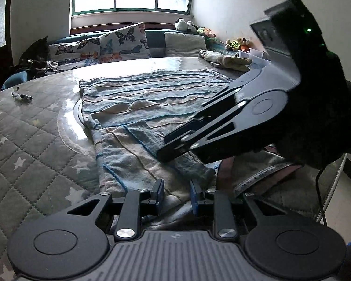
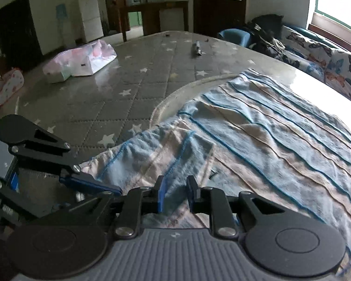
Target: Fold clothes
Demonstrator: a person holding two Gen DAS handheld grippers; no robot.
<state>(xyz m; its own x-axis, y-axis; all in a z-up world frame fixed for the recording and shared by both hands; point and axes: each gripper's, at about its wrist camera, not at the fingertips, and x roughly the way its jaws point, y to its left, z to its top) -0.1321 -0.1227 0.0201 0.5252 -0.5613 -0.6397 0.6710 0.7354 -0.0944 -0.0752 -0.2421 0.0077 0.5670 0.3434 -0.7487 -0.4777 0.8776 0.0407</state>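
On the round worktop (image 2: 133,82), covered by a quilted star-patterned sheet, a striped blue-and-beige garment (image 1: 147,98) lies spread mostly flat, wrinkled, with one sleeve or side flap (image 1: 128,145) turned inward over its near part. Left gripper (image 1: 176,195) hovers over the near hem, jaws parted with cloth showing between them but not pinched. Right gripper (image 2: 175,193) sits over the same near region, jaws likewise apart, nothing gripped; in the left view its closed-looking tips (image 1: 173,149) rest on or just above the turned-in flap. Judged state: partly folded at most, with the body at full length, so lengthwise and crosswise folds appear to remain.
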